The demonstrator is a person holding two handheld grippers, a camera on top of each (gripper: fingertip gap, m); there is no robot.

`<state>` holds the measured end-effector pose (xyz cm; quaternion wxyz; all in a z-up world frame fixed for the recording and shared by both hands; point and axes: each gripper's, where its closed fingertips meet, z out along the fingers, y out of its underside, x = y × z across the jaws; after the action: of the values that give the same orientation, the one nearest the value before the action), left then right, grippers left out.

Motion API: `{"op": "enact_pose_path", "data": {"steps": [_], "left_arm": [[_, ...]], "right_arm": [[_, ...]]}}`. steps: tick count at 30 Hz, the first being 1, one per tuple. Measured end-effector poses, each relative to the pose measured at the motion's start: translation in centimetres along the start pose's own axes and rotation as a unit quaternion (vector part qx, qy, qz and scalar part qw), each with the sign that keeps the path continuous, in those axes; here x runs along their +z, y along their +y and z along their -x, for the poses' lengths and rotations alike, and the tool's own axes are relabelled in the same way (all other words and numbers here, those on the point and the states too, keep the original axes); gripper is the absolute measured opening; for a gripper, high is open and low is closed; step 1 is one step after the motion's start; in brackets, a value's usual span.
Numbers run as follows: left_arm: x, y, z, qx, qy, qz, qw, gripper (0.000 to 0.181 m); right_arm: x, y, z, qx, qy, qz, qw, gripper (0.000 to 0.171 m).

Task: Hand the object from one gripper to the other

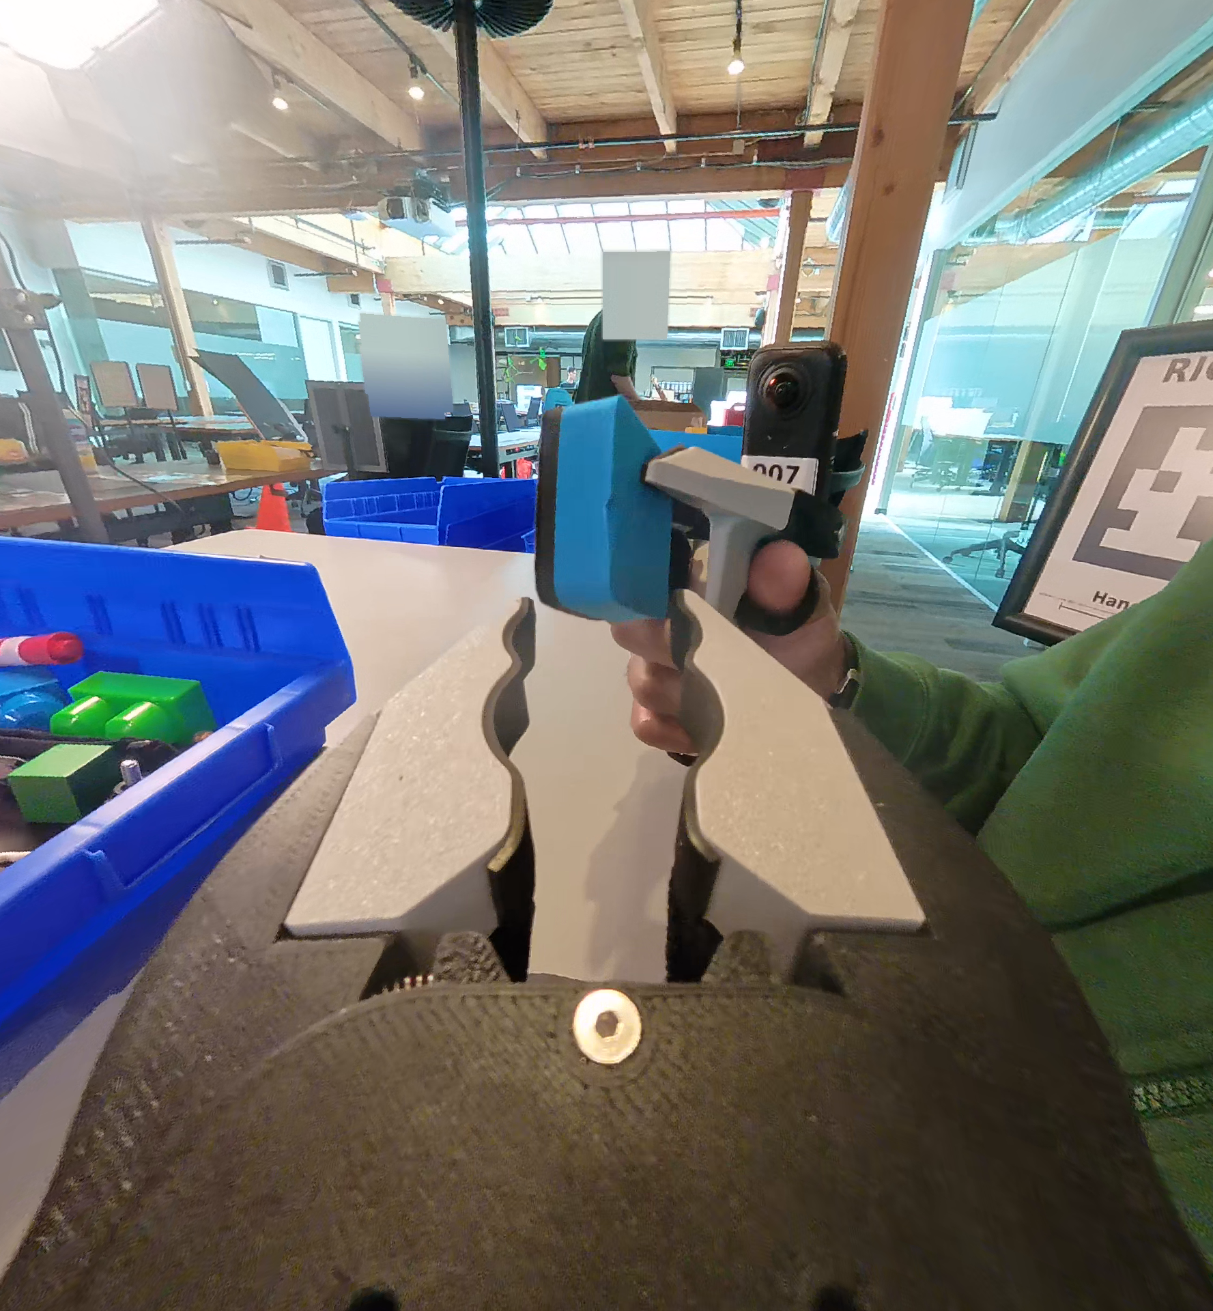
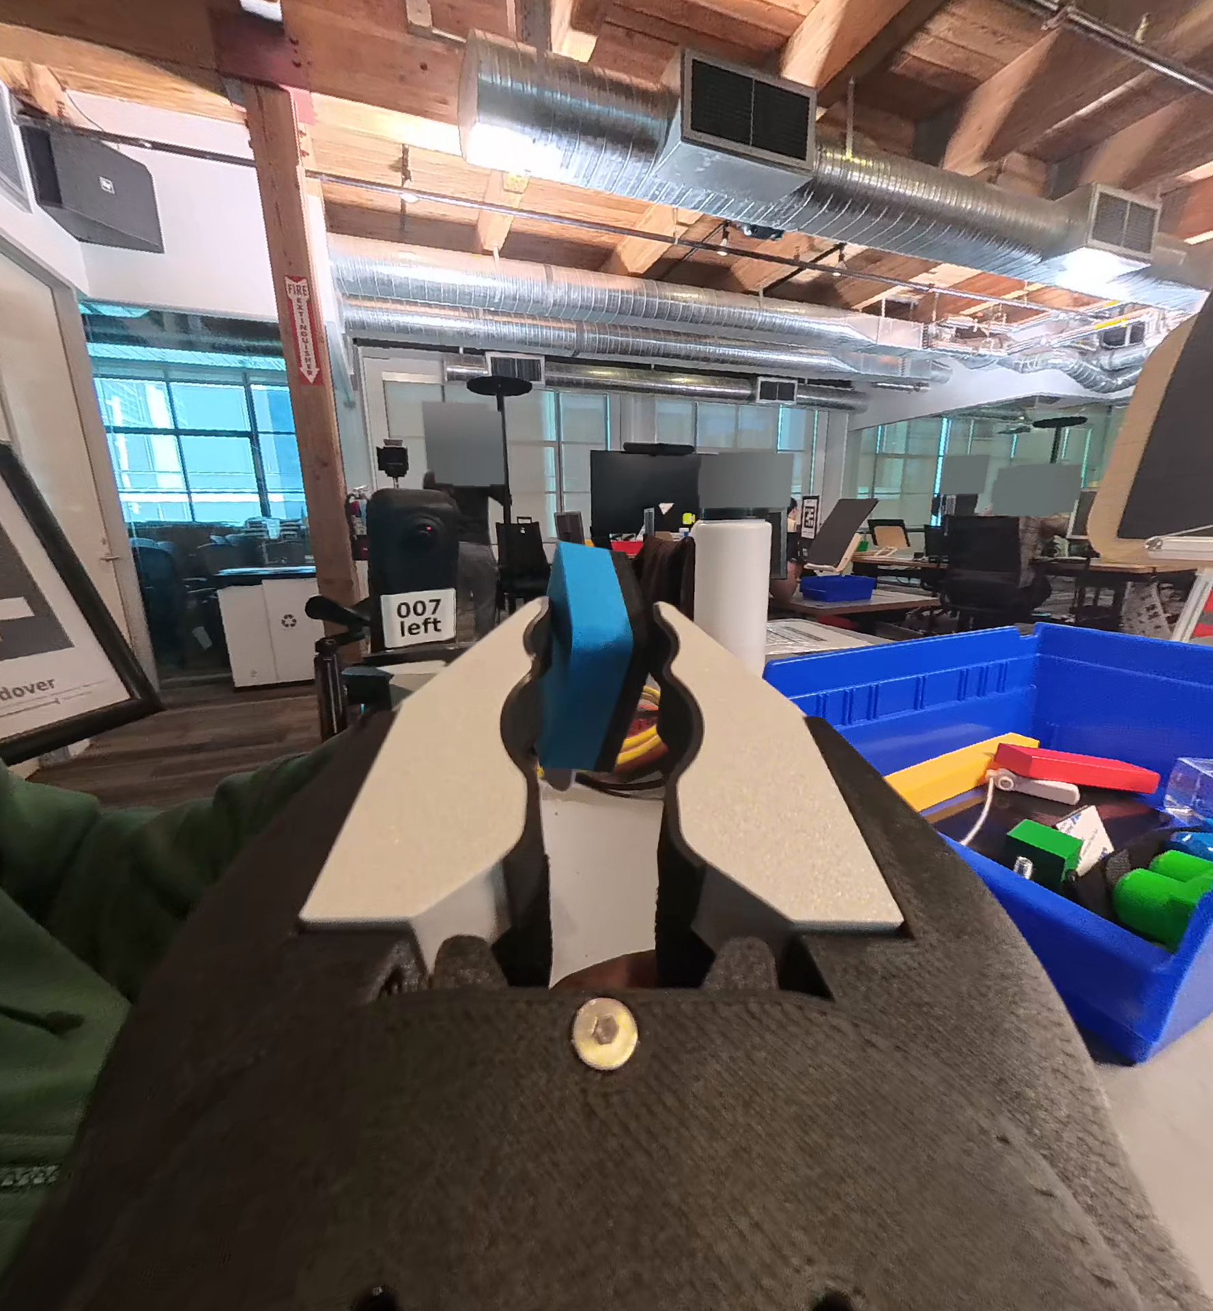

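A blue block eraser (image 2: 585, 674) with a black felt side is held upright in the air by my right gripper (image 2: 600, 617), which is shut on it across its thin sides. In the left wrist view the same eraser (image 1: 603, 511) hangs just above and between the tips of my left gripper (image 1: 603, 613), which is open and empty. One grey finger (image 1: 724, 489) of the right gripper presses the eraser's right side; the other is hidden behind it. The left gripper's black camera (image 2: 412, 539) shows beyond the eraser in the right wrist view.
A blue bin (image 1: 128, 610) with coloured bricks and a red marker sits on the white table (image 1: 412, 582); it also shows in the right wrist view (image 2: 1121, 681). A framed sign (image 1: 1156, 482) stands nearby. A white bottle (image 2: 731, 589) stands behind the eraser.
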<state>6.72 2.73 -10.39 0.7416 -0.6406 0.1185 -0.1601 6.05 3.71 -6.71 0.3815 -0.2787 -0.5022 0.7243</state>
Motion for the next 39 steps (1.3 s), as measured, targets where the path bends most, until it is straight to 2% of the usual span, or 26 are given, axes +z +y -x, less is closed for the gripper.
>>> {"op": "enact_pose_path", "data": {"steps": [7,13,17,21,27,33,39], "left_arm": [[-0.1,-0.1,-0.1,0.032,-0.006,0.001,0.999,0.031],[-0.1,0.3,1.8,0.146,-0.1,0.031,0.984,0.025],[-0.2,0.9,3.2,0.207,-0.158,0.064,0.963,0.025],[-0.4,1.2,4.0,0.217,-0.183,0.081,0.955,0.024],[-0.7,2.6,5.7,0.258,-0.234,0.137,0.928,0.024],[-1.0,3.1,6.2,0.252,-0.246,0.153,0.923,0.023],[-0.8,3.6,6.2,0.271,-0.246,0.17,0.915,0.023]], "right_arm": [[0.2,0.6,0.5,-0.012,-0.008,0.014,1.0,0.028],[0.2,0.7,-0.4,-0.077,0.04,0.024,0.996,0.042],[0.3,1.4,-1.1,-0.11,0.066,0.047,0.991,0.044],[0.3,1.9,-2.0,-0.113,0.09,0.063,0.988,0.043],[0.3,2.9,-2.6,-0.166,0.12,0.095,0.974,0.042],[0.5,3.2,-2.1,-0.188,0.109,0.103,0.971,0.045],[0.9,5.1,-1.5,-0.211,0.091,0.146,0.962,0.051]]}}
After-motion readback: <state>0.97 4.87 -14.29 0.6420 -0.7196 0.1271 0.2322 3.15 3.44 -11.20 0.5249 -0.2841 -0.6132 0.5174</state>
